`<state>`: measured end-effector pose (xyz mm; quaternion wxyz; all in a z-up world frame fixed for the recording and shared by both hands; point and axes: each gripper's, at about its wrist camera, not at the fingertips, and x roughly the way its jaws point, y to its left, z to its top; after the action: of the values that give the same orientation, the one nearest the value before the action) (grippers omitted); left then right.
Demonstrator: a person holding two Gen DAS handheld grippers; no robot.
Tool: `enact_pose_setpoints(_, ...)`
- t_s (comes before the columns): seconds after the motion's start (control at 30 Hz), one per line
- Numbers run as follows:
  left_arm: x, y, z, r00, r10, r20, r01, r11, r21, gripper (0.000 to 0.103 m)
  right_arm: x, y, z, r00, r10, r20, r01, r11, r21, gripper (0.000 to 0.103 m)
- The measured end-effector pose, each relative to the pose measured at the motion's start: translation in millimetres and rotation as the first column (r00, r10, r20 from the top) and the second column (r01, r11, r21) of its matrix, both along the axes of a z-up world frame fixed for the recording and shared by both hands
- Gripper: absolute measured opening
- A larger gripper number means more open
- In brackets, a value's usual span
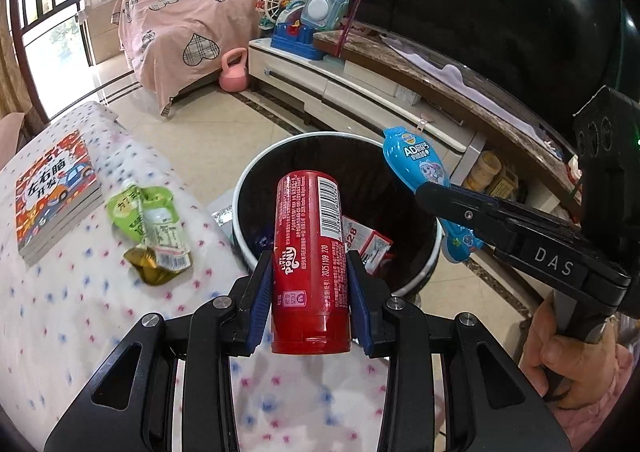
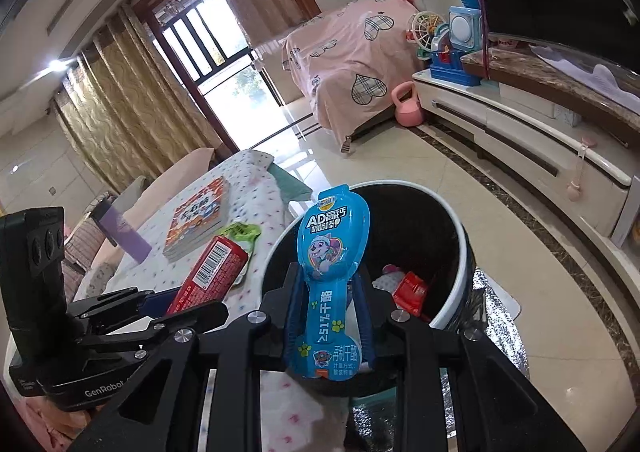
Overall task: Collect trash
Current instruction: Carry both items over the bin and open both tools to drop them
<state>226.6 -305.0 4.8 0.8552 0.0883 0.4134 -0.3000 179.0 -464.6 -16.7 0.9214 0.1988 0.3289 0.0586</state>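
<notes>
A red cylindrical snack tube (image 1: 308, 212) is clamped between the blue pads of my left gripper (image 1: 309, 254), which is shut on it, just short of the near rim of a round trash bin (image 1: 239, 212) with a black liner. To the right, my right gripper (image 1: 430, 190) is shut on a blue cheese-stick packet (image 1: 412, 160) above the bin's right rim. The right wrist view shows that packet (image 2: 330, 236) upright in the right gripper (image 2: 327, 272), the bin (image 2: 400, 183) behind it, and the left gripper (image 2: 176, 304) with the tube (image 2: 216, 264) at left. A crumpled green pouch (image 1: 152, 220) lies on the table.
A children's book (image 1: 56, 192) lies on the dotted tablecloth (image 1: 80, 312). Red and white packaging (image 1: 368, 240) sits inside the bin. A TV cabinet (image 1: 360, 92) runs along the right, with a pink kettlebell (image 1: 234, 72) and a covered bed (image 1: 180, 12) beyond. A person's hand (image 1: 560, 352) grips the right handle.
</notes>
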Motion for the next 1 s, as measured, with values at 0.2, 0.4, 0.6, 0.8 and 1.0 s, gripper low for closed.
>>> enact_pose_setpoints(0.2, 10, -12, -10, 1.000, -0.003, -0.020, 0.004, 1.000, 0.020, 0.033, 10, -8, -5, 1.000, -0.004, -0.023, 0.004, 1.000, -0.006, 0.025)
enact_pose_setpoints(0.4, 19, -18, -17, 0.999, 0.000, -0.036, 0.001, 0.999, 0.034, 0.033, 18, -12, -11, 0.999, -0.003, -0.045, 0.002, 1.000, -0.014, 0.025)
enact_pose_setpoints(0.6, 24, -22, -24, 0.999, 0.003, -0.051, 0.000, 0.999, 0.049, 0.033, 23, -15, -16, 0.998, -0.004, -0.063, 0.003, 1.000, -0.017, 0.025)
enact_pose_setpoints(0.8, 30, -25, -26, 0.997, 0.011, -0.074, -0.007, 0.999, 0.053, 0.034, 31, -18, -21, 0.996, -0.007, -0.093, 0.005, 1.000, -0.021, 0.025)
enact_pose_setpoints(1.0, 33, -27, -25, 0.996, 0.025, -0.080, -0.020, 0.998, 0.063, 0.035, 36, -21, -26, 0.993, -0.014, -0.117, 0.011, 1.000, -0.025, 0.029)
